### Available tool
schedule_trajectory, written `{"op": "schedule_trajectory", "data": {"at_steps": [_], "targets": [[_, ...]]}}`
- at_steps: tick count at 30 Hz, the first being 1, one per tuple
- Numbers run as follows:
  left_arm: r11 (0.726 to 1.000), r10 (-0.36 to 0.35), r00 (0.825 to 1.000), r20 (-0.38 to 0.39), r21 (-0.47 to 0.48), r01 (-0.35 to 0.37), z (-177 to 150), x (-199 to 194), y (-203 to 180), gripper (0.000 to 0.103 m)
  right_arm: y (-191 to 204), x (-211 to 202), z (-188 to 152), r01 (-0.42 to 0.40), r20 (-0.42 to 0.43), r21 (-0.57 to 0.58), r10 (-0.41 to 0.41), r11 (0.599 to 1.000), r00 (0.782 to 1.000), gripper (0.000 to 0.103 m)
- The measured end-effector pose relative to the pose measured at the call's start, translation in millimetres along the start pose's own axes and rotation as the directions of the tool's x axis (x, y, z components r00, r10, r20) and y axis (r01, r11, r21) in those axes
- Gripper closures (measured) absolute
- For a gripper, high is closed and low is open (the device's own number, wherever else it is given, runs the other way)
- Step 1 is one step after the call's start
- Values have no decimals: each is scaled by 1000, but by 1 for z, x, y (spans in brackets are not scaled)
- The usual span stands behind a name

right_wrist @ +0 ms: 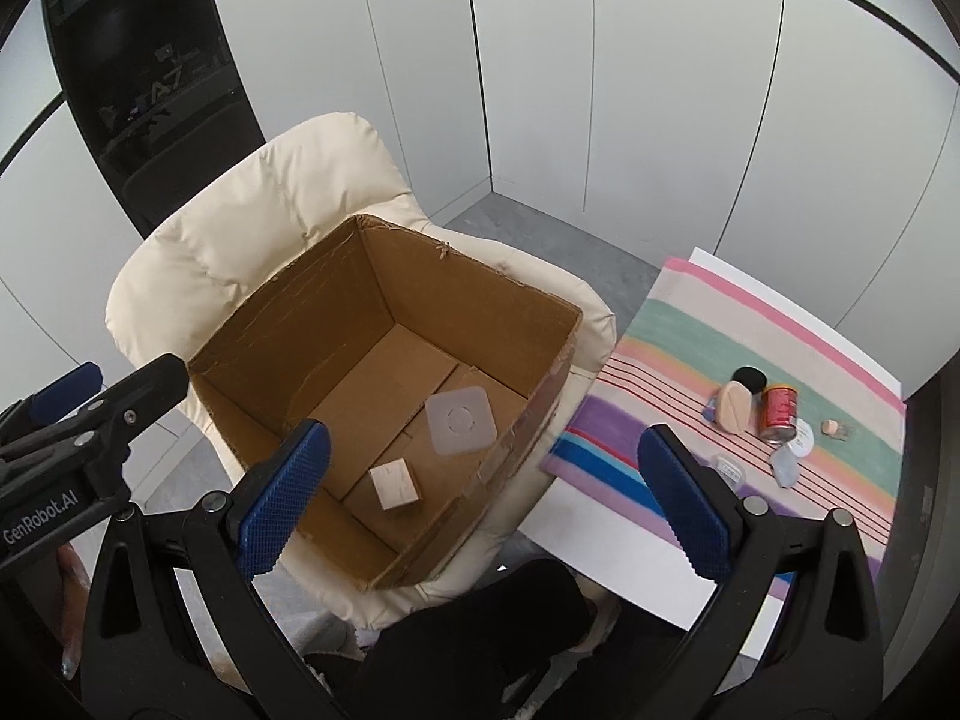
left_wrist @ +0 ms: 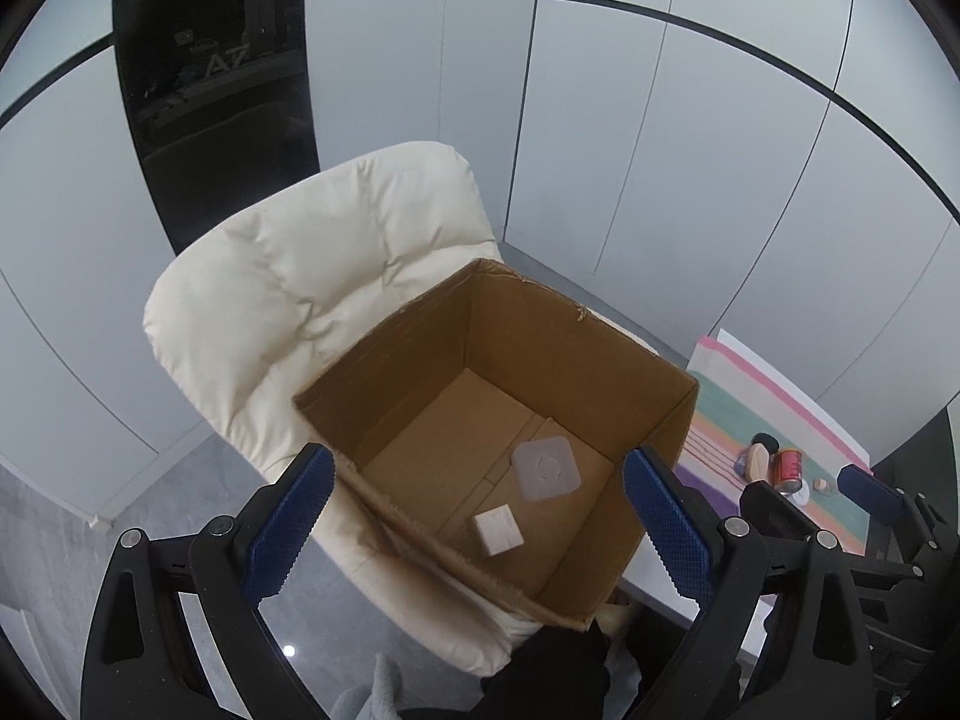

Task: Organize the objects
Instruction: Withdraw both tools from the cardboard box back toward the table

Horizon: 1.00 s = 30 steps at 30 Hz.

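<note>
An open cardboard box (left_wrist: 420,354) (right_wrist: 288,312) sits on a cream padded chair (left_wrist: 288,276) (right_wrist: 240,210). Inside lie a translucent square lid (left_wrist: 545,469) (right_wrist: 461,420) and a small wooden block (left_wrist: 498,531) (right_wrist: 395,483). My left gripper (left_wrist: 480,525) hangs open above the box's near edge with nothing between its fingers. My right gripper (right_wrist: 480,498) is open too, over the box's right side. On the striped cloth (right_wrist: 690,324) (left_wrist: 750,396) lie a red can (right_wrist: 779,411) (left_wrist: 787,468), a wooden oval piece (right_wrist: 735,407), a black round object (right_wrist: 751,379) and small clear items (right_wrist: 786,462).
White wall panels and a dark glass cabinet (left_wrist: 210,60) stand behind the chair. The cloth covers a white table (right_wrist: 612,564) to the right of the chair. A person's dark clothing (right_wrist: 480,630) shows at the bottom. The left gripper's body (right_wrist: 78,420) reaches in from the left.
</note>
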<state>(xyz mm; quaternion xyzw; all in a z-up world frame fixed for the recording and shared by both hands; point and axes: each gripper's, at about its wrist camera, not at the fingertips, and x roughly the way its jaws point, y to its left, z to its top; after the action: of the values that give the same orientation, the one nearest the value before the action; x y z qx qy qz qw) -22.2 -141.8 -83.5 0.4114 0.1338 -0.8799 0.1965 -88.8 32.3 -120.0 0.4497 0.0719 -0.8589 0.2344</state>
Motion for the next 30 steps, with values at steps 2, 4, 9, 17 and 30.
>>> {"op": "schedule_trajectory", "data": {"at_steps": [2,4,9,17,30], "targets": [[1000,6,1000,5,3,-6,-4,-8,2,5,2,-9,-4,-3,4,-1,3,1000,1000,0],[1000,12,1000,12,8,-12,-9,-18,4,5,3,-17,-9,-2,3,3,2,1000,1000,0],[1000,24,999,25,17,-24,-21,-40,9,5,0,-37,-21,-12,12,8,11,1000,1000,0],[999,27,1000,16,32,-28,-46,-68,18,5,-2,-70,-46,-18,15,2,18,1000,1000,0],[996,59,998,-29,75,-57,-91,-99,27,5,9,-118,-97,-2,11,-38,2,999,1000,0]]}}
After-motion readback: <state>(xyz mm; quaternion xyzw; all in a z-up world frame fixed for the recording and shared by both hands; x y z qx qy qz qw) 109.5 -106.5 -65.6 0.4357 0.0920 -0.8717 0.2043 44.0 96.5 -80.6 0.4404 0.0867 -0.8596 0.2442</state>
